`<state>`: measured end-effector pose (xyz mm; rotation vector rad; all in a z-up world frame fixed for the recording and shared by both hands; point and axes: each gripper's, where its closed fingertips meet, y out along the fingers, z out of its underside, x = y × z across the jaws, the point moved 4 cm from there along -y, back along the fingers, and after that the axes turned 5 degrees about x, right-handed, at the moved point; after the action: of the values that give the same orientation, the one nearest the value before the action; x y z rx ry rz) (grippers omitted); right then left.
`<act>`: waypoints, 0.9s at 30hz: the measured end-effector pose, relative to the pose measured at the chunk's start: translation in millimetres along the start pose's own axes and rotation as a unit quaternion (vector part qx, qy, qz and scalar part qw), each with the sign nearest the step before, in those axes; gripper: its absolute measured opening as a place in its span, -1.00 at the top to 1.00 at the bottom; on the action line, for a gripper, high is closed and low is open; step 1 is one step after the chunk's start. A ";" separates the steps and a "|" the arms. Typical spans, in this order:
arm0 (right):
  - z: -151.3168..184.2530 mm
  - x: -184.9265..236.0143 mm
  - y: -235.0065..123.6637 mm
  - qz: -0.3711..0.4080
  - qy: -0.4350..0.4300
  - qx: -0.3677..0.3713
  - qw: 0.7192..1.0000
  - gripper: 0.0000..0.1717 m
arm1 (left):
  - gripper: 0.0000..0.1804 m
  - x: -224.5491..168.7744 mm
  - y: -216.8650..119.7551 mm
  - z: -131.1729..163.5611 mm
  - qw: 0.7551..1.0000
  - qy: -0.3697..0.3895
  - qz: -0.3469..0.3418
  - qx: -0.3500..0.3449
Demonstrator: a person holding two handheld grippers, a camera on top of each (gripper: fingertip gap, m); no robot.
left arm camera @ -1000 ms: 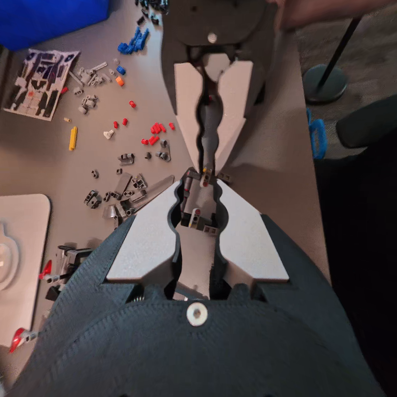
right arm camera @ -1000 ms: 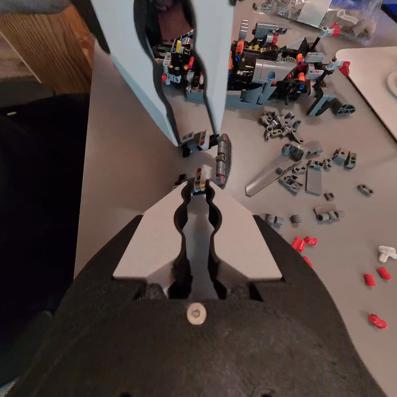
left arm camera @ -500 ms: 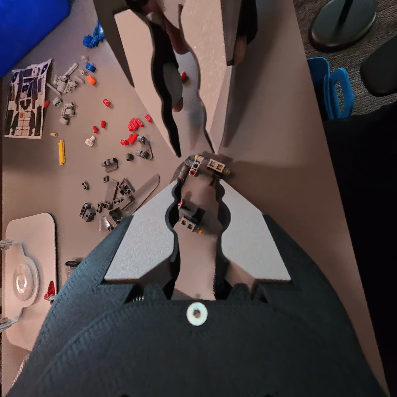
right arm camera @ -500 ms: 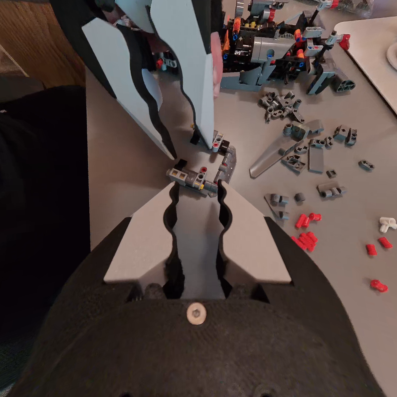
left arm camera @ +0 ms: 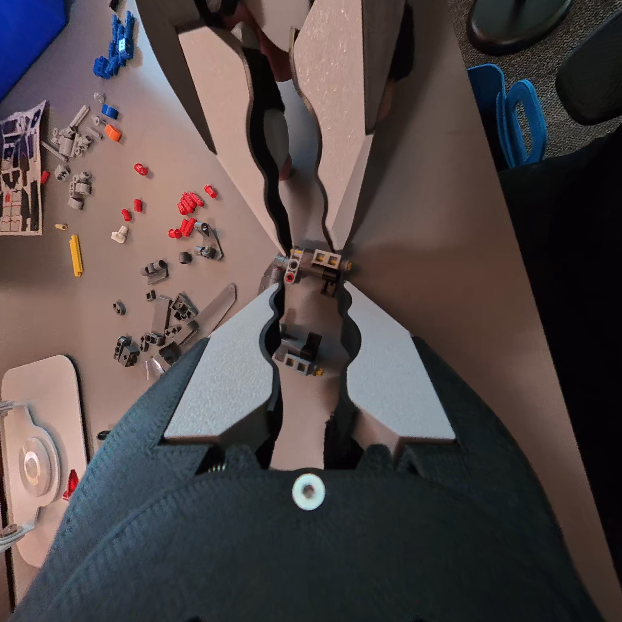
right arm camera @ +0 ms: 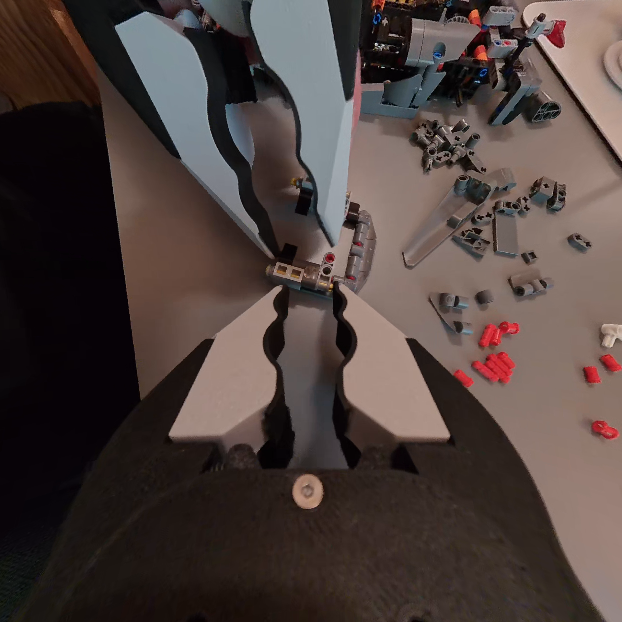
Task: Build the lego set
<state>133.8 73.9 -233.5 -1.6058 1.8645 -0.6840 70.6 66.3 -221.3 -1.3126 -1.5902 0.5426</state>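
Note:
A small U-shaped grey brick assembly [right arm camera: 303,272] with red and yellow pins lies on the grey table [right arm camera: 188,303]. My right gripper [right arm camera: 309,288] is closed on its near arm, both tips against the base. The left wrist view shows the same grip [left arm camera: 312,249] on that arm [left arm camera: 316,262]. My left gripper [left arm camera: 311,287] is open. The assembly's other arm [left arm camera: 296,353] lies loosely between its fingers, with a gap on the right side. In the right wrist view the left gripper [right arm camera: 301,245] comes in from above, straddling that arm [right arm camera: 303,193]. A curved grey piece [right arm camera: 363,245] joins the two arms.
Loose grey pieces [left arm camera: 168,323], red pins [left arm camera: 188,205], a yellow axle [left arm camera: 75,255] and blue pieces [left arm camera: 114,50] lie to the left. A large half-built model [right arm camera: 454,60] stands at the back. A white pad [left arm camera: 40,437] is nearby. The table edge [left arm camera: 505,303] is close. My two grippers' fingertips are within a few centimetres of each other.
The right gripper pinched the assembly narrowly, opened wide, then closed on its near arm. The two grippers drew closer together. The left gripper stayed open, straddling the other arm.

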 end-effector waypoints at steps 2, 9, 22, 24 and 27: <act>0.0 0.5 0.4 0.004 -0.003 0.001 1.000 0.77 | 0.70 -4.0 3.0 -0.6 1.000 -0.001 0.007 0.011; 0.9 -0.9 0.9 0.027 -0.009 0.005 1.000 0.88 | 0.81 -9.6 5.5 -0.6 0.999 0.020 -0.008 0.030; 0.5 -1.2 2.3 0.030 -0.012 0.007 0.999 0.93 | 0.90 -9.7 -5.6 1.0 1.000 0.019 -0.003 0.005; 0.2 -1.4 2.6 0.032 -0.013 0.007 0.999 0.92 | 0.91 -10.0 -4.5 -0.4 1.000 0.020 0.004 0.003; 0.0 -1.1 2.9 0.037 -0.016 0.007 0.999 0.92 | 0.89 -8.7 -4.4 -0.3 1.000 0.022 0.009 0.006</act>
<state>132.0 75.5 -235.5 -1.5225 1.8804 -0.6346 68.3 56.8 -221.0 -1.3220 -1.5383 0.5297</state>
